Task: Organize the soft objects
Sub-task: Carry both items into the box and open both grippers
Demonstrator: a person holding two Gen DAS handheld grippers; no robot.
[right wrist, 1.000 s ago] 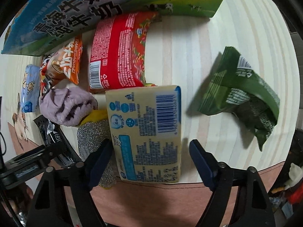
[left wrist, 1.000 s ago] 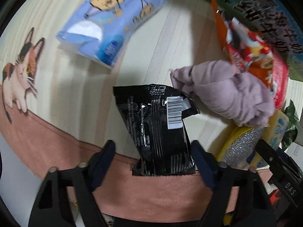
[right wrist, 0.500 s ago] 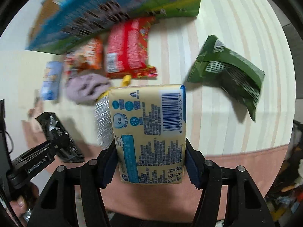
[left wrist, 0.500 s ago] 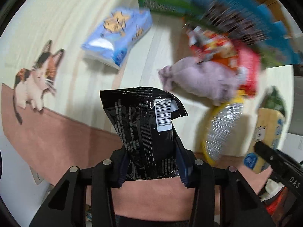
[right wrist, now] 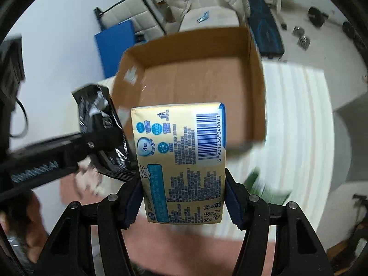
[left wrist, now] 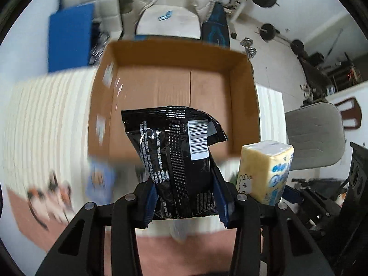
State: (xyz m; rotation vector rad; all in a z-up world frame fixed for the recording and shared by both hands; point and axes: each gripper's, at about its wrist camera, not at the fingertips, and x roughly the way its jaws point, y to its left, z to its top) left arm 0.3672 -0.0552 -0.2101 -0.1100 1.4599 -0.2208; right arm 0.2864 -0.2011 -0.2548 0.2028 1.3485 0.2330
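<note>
Both tongs hang before the open box (left wrist: 243, 105), its brown floor bare between four walls, the right gripper (right wrist: 184, 197) clamped on the yellow pack (right wrist: 181, 161) and the left gripper (left wrist: 184, 197) clamped on the black bag (left wrist: 177, 161)

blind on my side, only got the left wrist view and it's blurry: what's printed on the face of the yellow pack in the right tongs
Observer: The yellow tissue pack, clamped in the right tongs, shows a blue barcode and dense blue text.
Operator: anything in the box from that side
Observer: The cardboard box floor looks bare in the right wrist view.
Operator: how does my black packet look from there
Observer: The black snack packet is pinched in the left tongs, hanging left of the tissue pack, near the box's left wall.
</note>
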